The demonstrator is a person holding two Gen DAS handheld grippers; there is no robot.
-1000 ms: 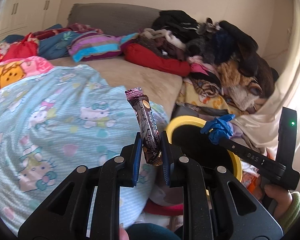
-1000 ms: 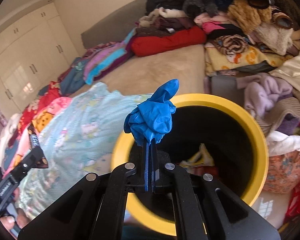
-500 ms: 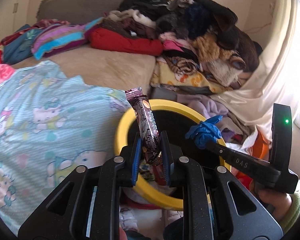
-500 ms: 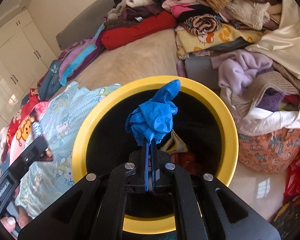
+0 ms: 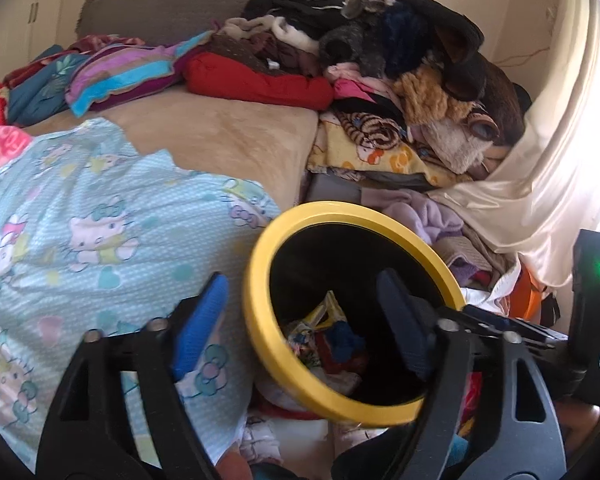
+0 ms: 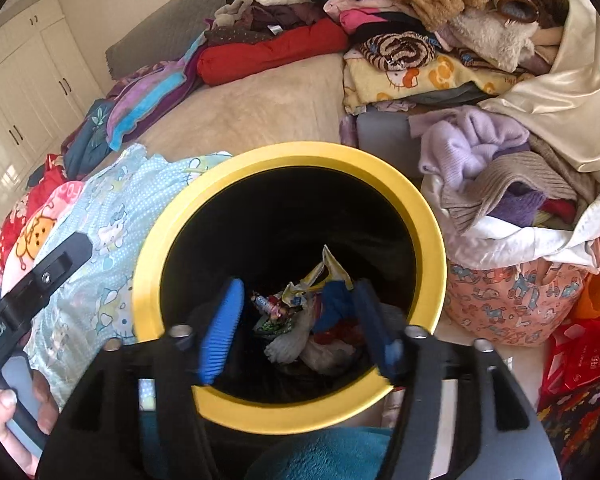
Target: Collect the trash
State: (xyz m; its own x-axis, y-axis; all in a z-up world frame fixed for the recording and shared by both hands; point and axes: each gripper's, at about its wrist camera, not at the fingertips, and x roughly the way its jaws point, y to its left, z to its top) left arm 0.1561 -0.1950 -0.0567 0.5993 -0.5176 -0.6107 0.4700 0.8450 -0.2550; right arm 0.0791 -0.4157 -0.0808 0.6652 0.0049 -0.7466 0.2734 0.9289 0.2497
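Both grippers hang over the yellow-rimmed bin [image 6: 236,168] with their jaws spread wide and nothing between them: the left gripper [image 5: 304,320] at its near rim, the right gripper [image 6: 296,328] above the mouth. Down inside lies the trash [image 6: 300,320] (crumpled wrappers and a blue glove [image 6: 334,300]), beside the bed [image 6: 260,112].

Bright window glare at right (blown out), fisheye-bent edges, nearest parts blurred.
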